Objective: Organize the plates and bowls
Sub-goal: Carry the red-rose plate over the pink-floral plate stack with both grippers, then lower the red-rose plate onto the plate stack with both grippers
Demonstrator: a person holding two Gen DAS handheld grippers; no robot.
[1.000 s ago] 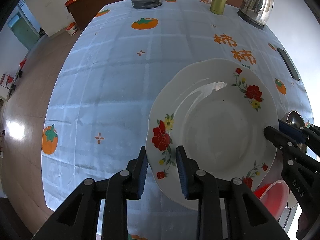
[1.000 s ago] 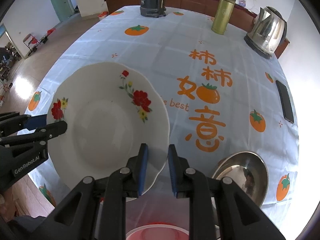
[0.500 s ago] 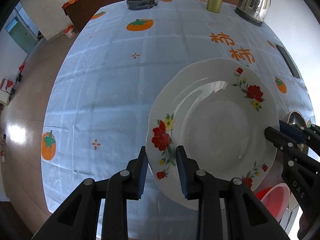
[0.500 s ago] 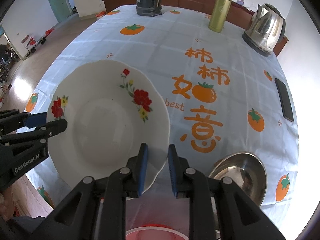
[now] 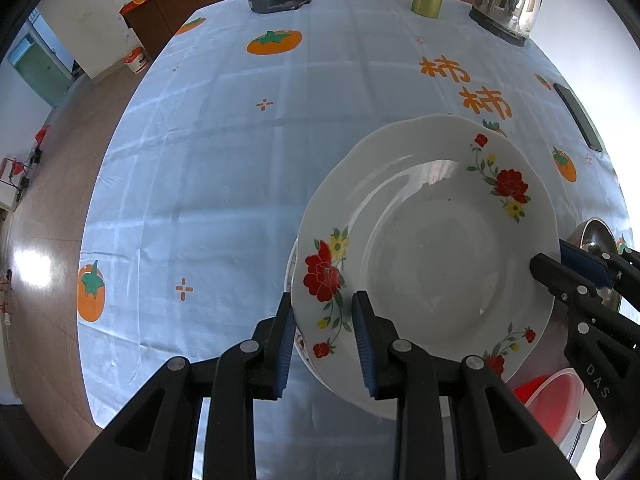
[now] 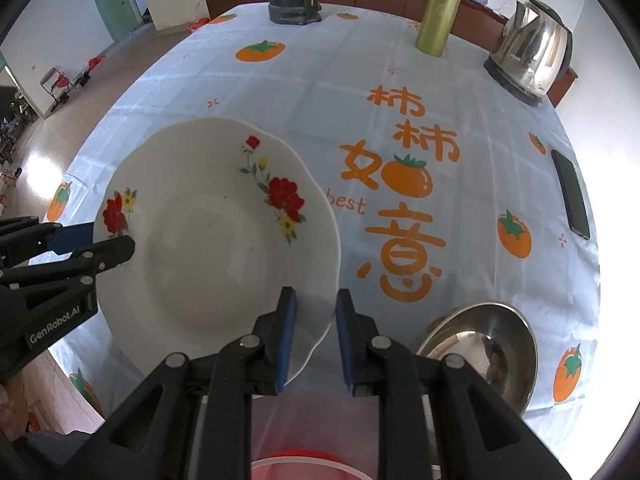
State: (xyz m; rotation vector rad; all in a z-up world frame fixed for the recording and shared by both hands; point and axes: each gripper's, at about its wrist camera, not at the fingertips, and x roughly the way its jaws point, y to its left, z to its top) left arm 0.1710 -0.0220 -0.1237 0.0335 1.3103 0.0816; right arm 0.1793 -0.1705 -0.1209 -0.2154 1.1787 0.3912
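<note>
Persimmon-printed cloth covers the table (image 6: 280, 92), and the flowered plate (image 5: 432, 248) hangs above it, carried by both tongs at once. The left tongs (image 5: 324, 336) pinch the plate's rim at the big red flower, and the right tongs (image 6: 314, 334) pinch the opposite rim, so the plate spans the gap between the 2 hands with its face up and roughly level. Directly under the plate's left edge a sliver of a 2nd plate (image 5: 291, 272) shows, touching or nearly touching it; I judge that is the stack to land on, so the move is down, not sideways. Beyond the plate's right rim sit the steel bowl (image 6: 480, 344) and red bowl (image 5: 548, 404), well clear.
</note>
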